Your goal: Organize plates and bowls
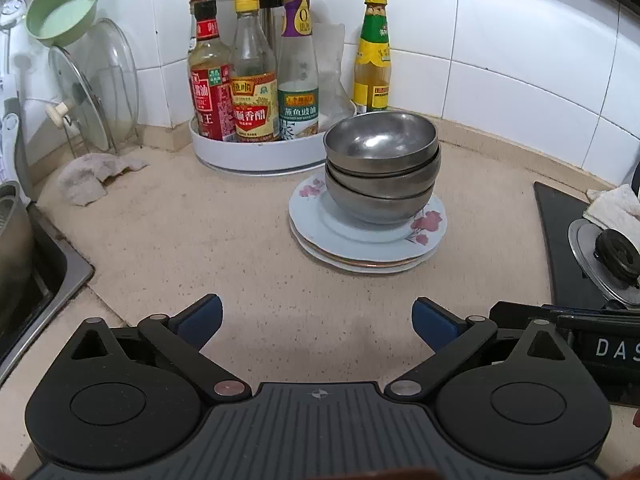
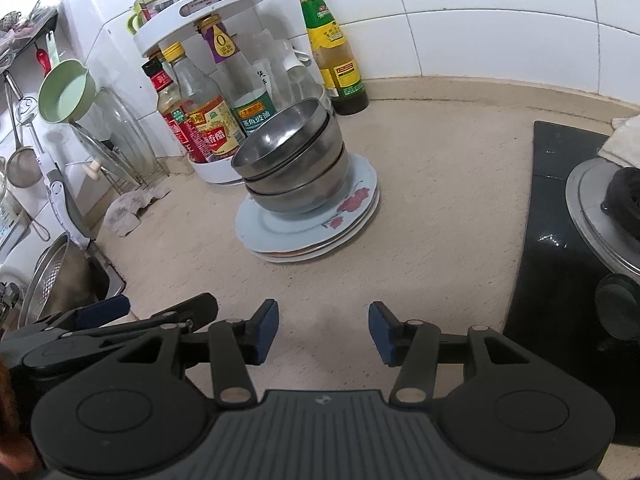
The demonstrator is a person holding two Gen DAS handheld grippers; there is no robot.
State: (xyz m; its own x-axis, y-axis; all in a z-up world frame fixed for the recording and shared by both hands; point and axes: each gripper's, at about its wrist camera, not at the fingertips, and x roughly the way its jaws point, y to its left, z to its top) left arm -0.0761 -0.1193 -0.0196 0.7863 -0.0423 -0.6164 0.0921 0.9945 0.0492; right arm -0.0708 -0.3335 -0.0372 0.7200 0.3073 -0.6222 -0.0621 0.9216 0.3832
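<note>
Bowls (image 1: 380,164) nested on stacked plates (image 1: 368,236); I see left gripper (image 1: 318,320) wide, right gripper (image 2: 324,330) narrower, both empty.

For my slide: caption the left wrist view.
Open left gripper faces steel bowls stacked on plates.
</note>
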